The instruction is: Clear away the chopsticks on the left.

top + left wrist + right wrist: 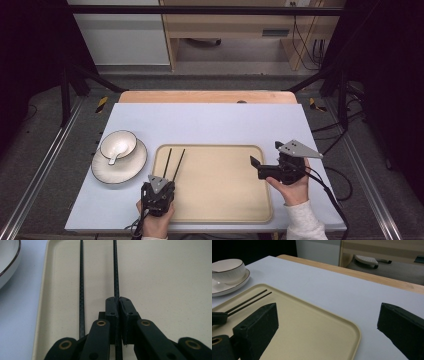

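Two thin black chopsticks lie lengthwise on the left part of a beige tray (220,185). My left gripper (162,180) is at their near ends and is shut on the right chopstick (115,270), which runs forward between the pressed jaws (117,300). The left chopstick (81,290) lies free on the tray beside the jaws. My right gripper (266,153) hovers at the tray's right edge, turned leftward. It is wide open (329,325) with nothing between its jaws. In the right gripper view the chopsticks (249,301) show at the tray's far left.
A white dark-rimmed bowl (118,144) with a white spoon (114,155) in it stands on a white plate (132,167), left of the tray. The bowl (227,268) is close to the tray's left rim. The pale table top (210,122) stretches behind the tray.
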Demonstrator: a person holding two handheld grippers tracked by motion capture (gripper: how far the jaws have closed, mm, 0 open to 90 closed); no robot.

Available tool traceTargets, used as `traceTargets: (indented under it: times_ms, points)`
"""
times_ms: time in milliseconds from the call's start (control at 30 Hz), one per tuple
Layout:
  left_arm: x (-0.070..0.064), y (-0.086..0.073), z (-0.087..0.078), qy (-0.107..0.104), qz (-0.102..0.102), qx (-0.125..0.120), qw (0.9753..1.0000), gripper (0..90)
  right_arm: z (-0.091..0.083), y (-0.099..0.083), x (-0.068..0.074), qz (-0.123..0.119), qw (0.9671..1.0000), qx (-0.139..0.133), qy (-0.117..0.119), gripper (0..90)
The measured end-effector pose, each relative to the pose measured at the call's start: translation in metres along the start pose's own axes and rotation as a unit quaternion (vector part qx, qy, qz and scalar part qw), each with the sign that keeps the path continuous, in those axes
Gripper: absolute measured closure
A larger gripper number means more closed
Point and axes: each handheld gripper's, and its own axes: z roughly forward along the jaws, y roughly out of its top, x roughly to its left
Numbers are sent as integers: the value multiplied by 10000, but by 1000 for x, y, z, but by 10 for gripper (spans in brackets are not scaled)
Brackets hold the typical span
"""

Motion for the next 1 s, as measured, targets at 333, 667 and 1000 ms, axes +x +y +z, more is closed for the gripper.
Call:
traceTargets:
  times_ms: [333,667,1000]
  points:
    - [1,1,1,-85,32,35,10000,838,-2,1,-1,-6,10000,-26,-15,36]
    - [8,16,-12,-583,128,-372,9975,723,-5,2,-2,-6,10000,-68,-45,35]
    - [26,59,-40,-1200,760,-1062,9841,504,-8,3,-3,31,9999,-143,-66,31]
